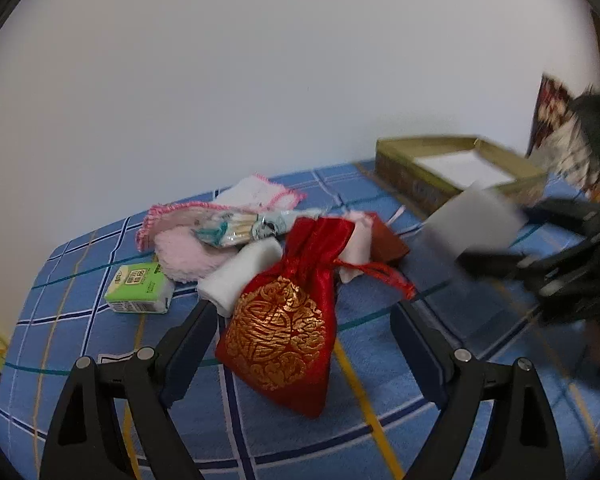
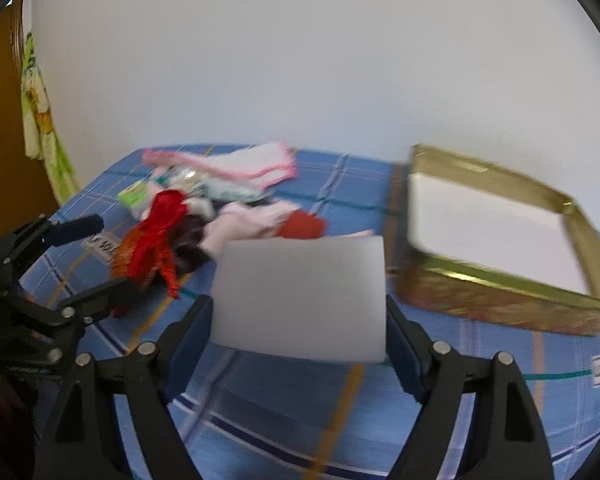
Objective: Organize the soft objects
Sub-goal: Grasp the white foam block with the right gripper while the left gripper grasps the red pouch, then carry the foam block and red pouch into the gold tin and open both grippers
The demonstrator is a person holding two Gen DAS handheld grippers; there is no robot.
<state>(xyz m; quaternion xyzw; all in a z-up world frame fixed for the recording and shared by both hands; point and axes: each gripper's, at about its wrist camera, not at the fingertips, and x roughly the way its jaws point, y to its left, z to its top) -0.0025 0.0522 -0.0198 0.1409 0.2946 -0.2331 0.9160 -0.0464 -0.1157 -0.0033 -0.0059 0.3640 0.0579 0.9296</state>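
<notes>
Right now my right gripper (image 2: 300,320) is clamped on a white foam block (image 2: 300,296), both pads pressing its sides, just beside the open gold tin (image 2: 500,280). Meanwhile my left gripper (image 1: 304,320) stands wide apart around the red pouch (image 1: 284,332), which lies on the blue checked cloth (image 1: 420,380), neither pad touching it.

Both wrist views low, sharing red pouch (image 1: 278,340).
</notes>
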